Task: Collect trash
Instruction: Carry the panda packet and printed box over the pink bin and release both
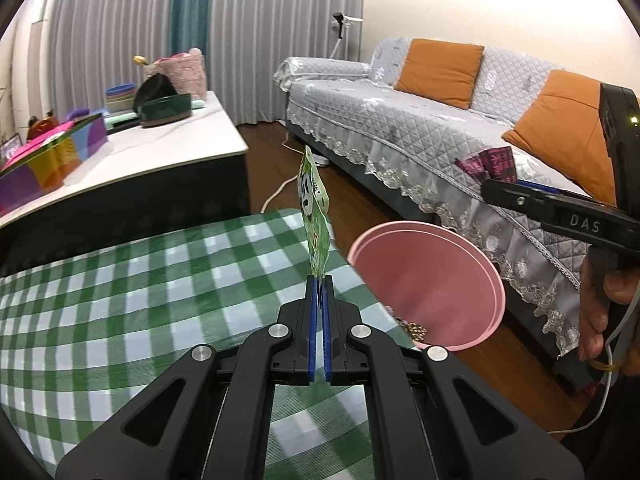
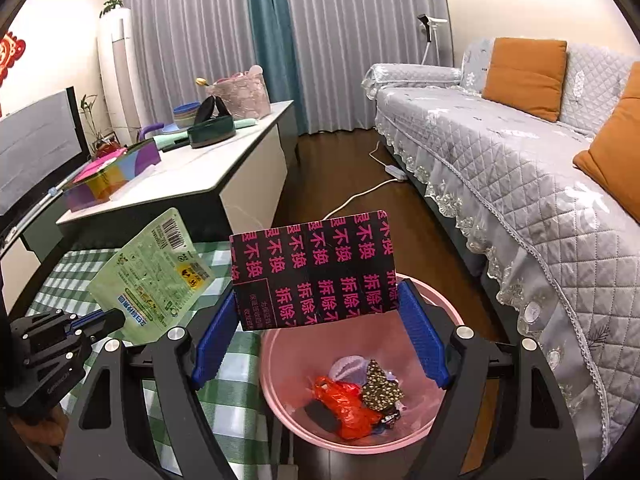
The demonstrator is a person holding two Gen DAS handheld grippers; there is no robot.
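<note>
the left gripper (image 1: 319, 280) has its blue pads pressed together on the bottom edge of a green pouch (image 1: 314, 216), which stands up edge-on from the tips, just beside the pink bin (image 1: 486, 264) and over the corner of the checked tablecloth (image 1: 160, 280). the pouch looks like thin printed plastic film, glossy, flat and nearly empty, so i judge it very light and floppy; a pinch on the sealed edge, as here, is the firmest place, since the slick middle would buckle or slide.

the right gripper (image 2: 320, 320) has its jaws spread wide, with a black card (image 2: 314, 270) printed in pink characters spanning between the ribbed blue pads (image 2: 420, 328). it sits directly above the bin, its lower edge near the rim. it looks like stiff paper or thin board, flat with crisp corners, light, likely to flutter when let go. it is held by its two side edges, so too much squeeze would bow it.

in the bin lie a crumpled orange plastic bag (image 2: 344, 404), a dotted dark scrap (image 2: 382, 386) and a pale netted wad (image 2: 348, 364). the bin is smooth moulded plastic, round and tapered. beyond it stands a sofa (image 2: 520, 168) in a quilted grey cover with a lace hem.
</note>
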